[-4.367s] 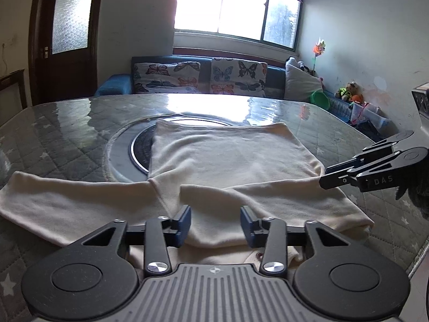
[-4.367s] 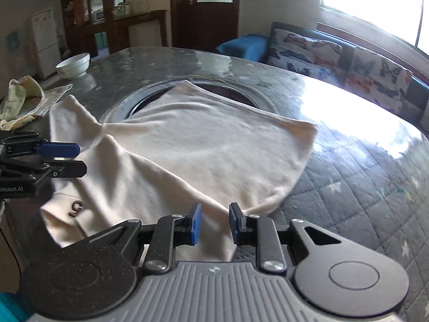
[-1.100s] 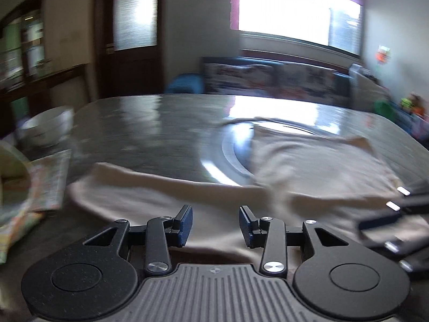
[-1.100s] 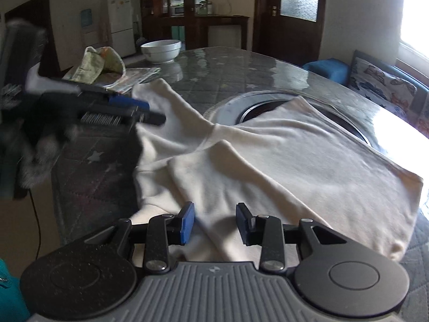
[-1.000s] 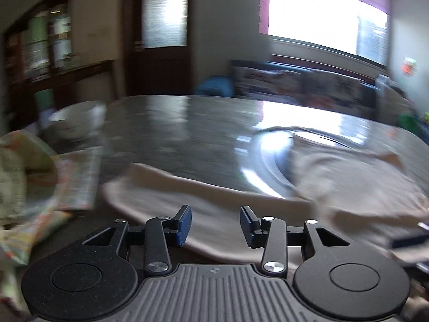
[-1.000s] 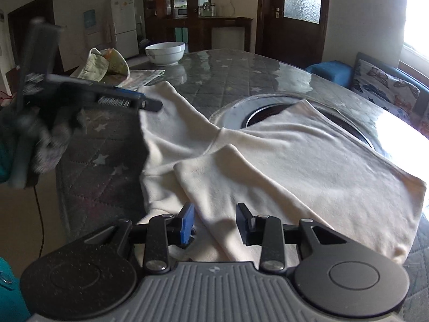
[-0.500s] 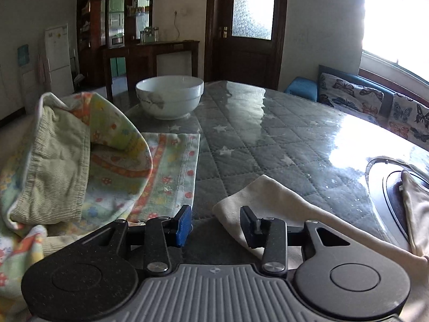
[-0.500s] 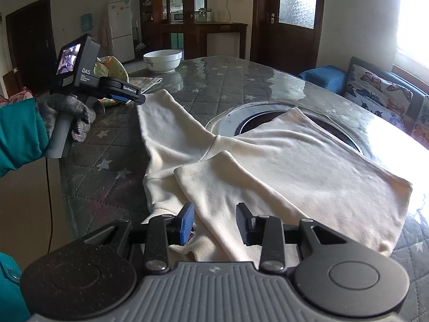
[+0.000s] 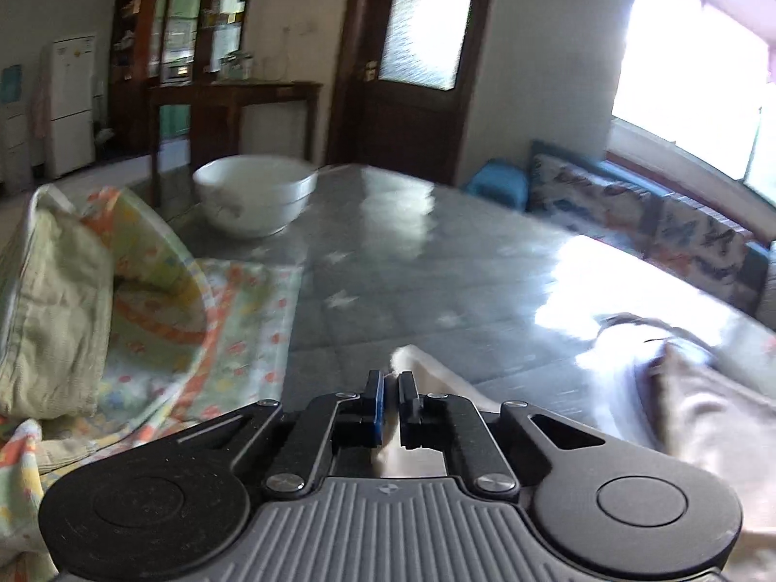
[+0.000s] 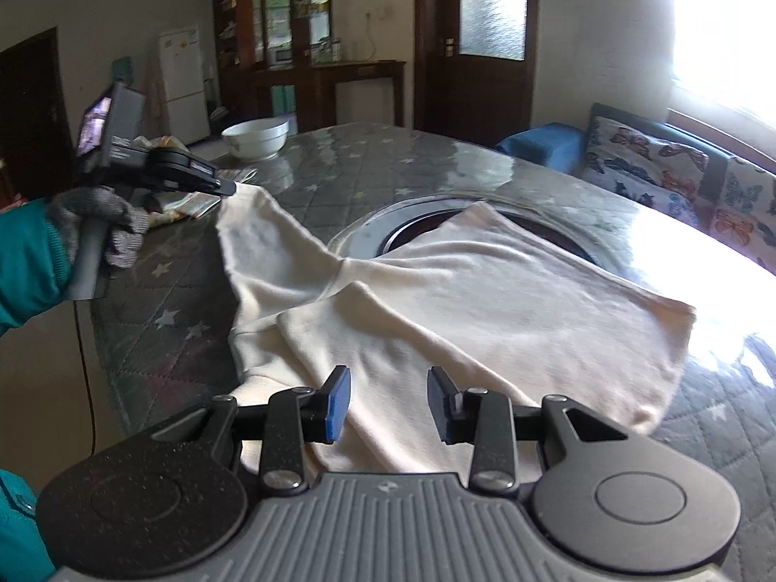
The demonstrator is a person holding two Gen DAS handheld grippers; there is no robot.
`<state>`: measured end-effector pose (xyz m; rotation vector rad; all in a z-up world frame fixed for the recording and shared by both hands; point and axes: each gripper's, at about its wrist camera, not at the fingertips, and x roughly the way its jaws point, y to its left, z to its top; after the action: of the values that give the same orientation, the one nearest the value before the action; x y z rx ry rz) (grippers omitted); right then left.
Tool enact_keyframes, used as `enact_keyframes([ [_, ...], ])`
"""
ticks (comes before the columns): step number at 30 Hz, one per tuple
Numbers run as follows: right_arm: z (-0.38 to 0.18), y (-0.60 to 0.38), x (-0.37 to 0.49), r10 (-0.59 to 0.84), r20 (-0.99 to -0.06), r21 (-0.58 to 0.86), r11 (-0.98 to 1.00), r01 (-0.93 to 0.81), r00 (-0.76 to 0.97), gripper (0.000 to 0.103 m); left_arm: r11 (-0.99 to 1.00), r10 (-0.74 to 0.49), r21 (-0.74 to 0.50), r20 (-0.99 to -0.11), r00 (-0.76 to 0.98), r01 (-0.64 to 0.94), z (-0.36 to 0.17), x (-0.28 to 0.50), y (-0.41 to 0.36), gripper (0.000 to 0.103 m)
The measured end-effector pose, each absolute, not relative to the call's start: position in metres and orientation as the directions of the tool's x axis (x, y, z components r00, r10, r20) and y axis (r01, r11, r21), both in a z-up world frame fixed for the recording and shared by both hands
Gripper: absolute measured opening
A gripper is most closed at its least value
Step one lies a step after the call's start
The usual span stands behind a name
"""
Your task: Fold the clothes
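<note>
One cream shirt (image 10: 485,300), one bowl (image 9: 254,201); left gripper (image 9: 391,383) now clamped on sleeve tip, was open; right gripper (image 10: 388,400) open.

The whole left wrist view is smeared by motion blur, so the white bowl (image 9: 254,201), the patterned cloth (image 9: 121,300) at the left edge and the sofa (image 9: 654,223) show only as soft shapes. The cream garment (image 9: 703,412) there is a pale streak cut off by the right edge, and the left gripper (image 9: 390,400) body hides the part of the sleeve end behind its closed jaws. In the right wrist view the right gripper (image 10: 388,400) body covers the garment's near hem, the gloved hand (image 10: 97,223) hides the handle it grips, and glare washes out the window (image 10: 727,24) and the table (image 10: 756,339) beneath it.
</note>
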<state>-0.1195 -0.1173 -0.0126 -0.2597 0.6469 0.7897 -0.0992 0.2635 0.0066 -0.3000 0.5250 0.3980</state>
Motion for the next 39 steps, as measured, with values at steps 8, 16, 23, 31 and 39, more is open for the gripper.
enact_keyframes([
  [8, -0.005, -0.158, -0.122, 0.545, -0.588, 0.048, 0.76, -0.648, 0.597, 0.035, 0.937, 0.024, -0.301, -0.448, 0.894, -0.176, 0.058, -0.107, 0.187, 0.006],
  [16, -0.004, -0.205, -0.126, 0.492, -0.56, 0.082, 0.833, -0.546, 0.666, 0.035, 0.926, -0.249, -0.363, -0.391, 0.886, 0.1, 0.085, -0.108, 0.099, 0.006],
  [23, -0.01, -0.232, -0.13, 0.453, -0.561, 0.104, 0.869, -0.484, 0.692, 0.035, 0.891, -0.396, -0.388, -0.413, 0.82, 0.234, 0.071, -0.098, 0.036, 0.006],
  [31, -0.015, -0.25, -0.132, 0.422, -0.568, 0.117, 0.891, -0.439, 0.706, 0.035, 0.872, -0.47, -0.383, -0.48, 0.741, 0.306, 0.037, -0.1, 0.004, 0.006],
  [39, -0.017, -0.241, -0.129, 0.428, -0.572, 0.117, 0.887, -0.446, 0.7, 0.035, 0.856, -0.514, -0.383, -0.55, 0.658, 0.348, 0.009, -0.102, -0.009, 0.012],
])
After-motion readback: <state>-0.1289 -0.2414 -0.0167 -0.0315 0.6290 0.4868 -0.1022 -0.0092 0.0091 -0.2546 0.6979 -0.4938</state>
